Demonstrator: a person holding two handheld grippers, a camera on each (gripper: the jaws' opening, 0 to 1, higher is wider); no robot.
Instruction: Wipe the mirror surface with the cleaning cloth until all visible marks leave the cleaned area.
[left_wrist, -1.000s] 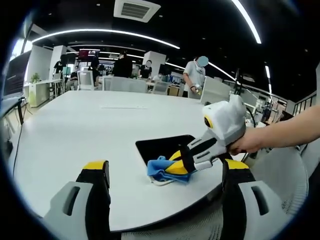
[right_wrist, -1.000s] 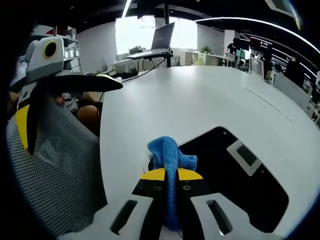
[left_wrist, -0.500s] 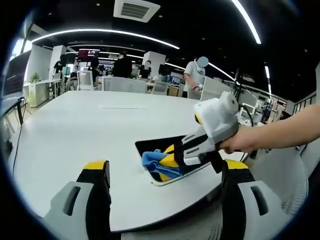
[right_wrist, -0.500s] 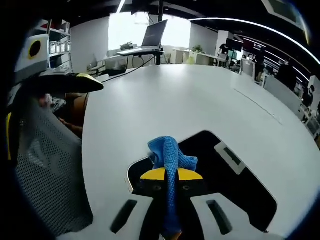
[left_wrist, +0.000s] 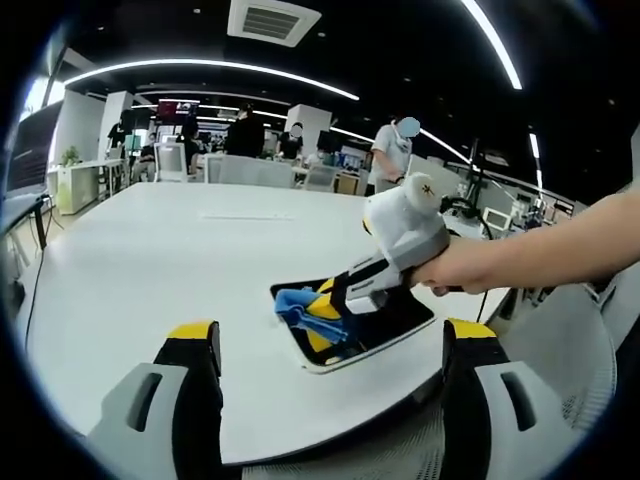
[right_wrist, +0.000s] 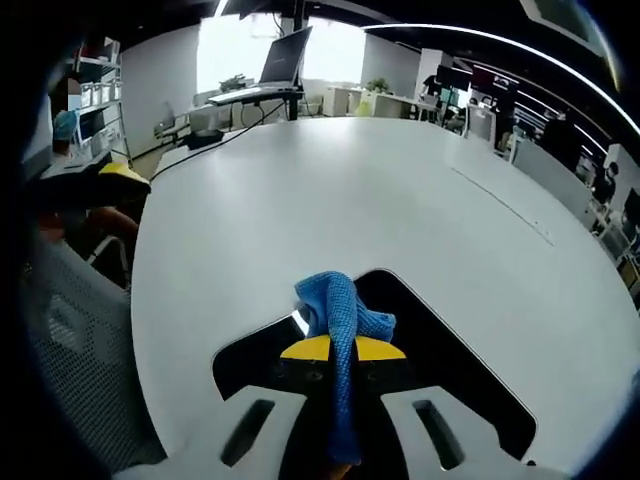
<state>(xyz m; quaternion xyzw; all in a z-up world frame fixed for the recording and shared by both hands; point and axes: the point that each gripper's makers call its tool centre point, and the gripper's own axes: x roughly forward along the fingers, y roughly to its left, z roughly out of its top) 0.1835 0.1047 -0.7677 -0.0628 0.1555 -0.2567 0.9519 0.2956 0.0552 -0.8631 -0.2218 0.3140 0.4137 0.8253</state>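
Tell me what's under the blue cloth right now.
The blue cloth, clamped in the right gripper, sits over the dark mirror on the white table. Any marks beneath the cloth are hidden.

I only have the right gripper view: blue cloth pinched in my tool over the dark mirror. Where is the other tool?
Observer: The left tool is open, held back over the near table edge, gripping nothing.
Operator: How is the mirror lying?
Observer: Flat on the table; the mirror has a pale rim, seen from the left gripper view.
Operator: Where is my cloth?
Observer: The cloth sits at the mirror's far-left corner.
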